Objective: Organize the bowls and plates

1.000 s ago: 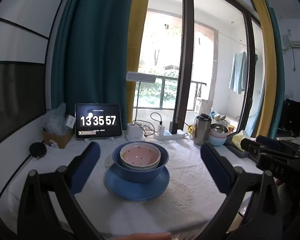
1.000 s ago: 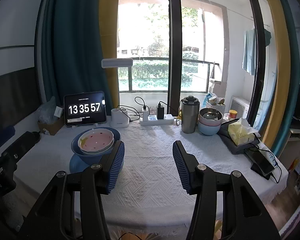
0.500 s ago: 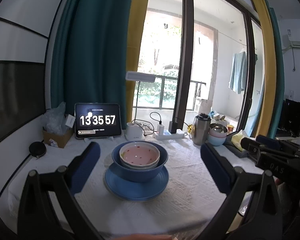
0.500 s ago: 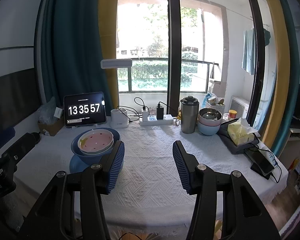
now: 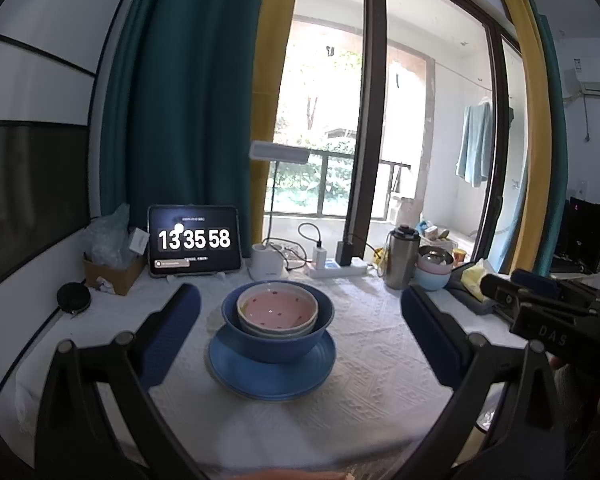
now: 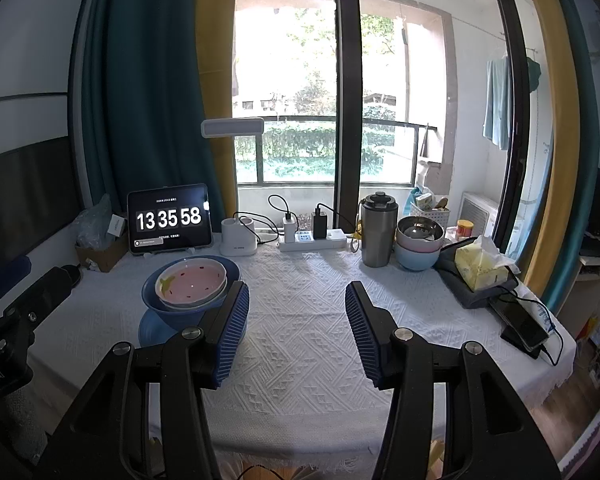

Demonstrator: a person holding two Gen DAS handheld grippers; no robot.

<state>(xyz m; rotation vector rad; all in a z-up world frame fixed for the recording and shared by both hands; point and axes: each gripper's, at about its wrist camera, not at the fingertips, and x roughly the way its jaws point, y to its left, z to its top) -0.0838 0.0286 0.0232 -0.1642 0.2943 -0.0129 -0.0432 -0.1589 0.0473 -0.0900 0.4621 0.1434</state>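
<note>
Nearest you, your left gripper (image 5: 300,332) stands with its blue pads spread wide and nothing pressed between them; the stack of dishes sits on the table beyond the pads, framed in the gap without touching either. Your right gripper (image 6: 297,328) is parted about halfway, empty, over the bare white tablecloth (image 6: 300,320), with the stack off to the left of its left pad. The stack itself is a blue plate (image 5: 272,376) flat on the cloth, a dark blue bowl (image 5: 278,340) standing on it, and a pink speckled bowl (image 5: 277,310) nested upright inside, with a pale rim just under it that may be another bowl. Farther back on the right, near the window, a second stack of bowls (image 6: 417,248) stands beside a steel tumbler (image 6: 378,230), light blue at the bottom, a steel one on top. A tissue pack (image 6: 482,264) lies to its right, and a phone (image 6: 524,322) nearer the table edge. Along the back edge stand a power strip (image 6: 312,238) and a tablet (image 5: 194,240) showing a clock.
</note>
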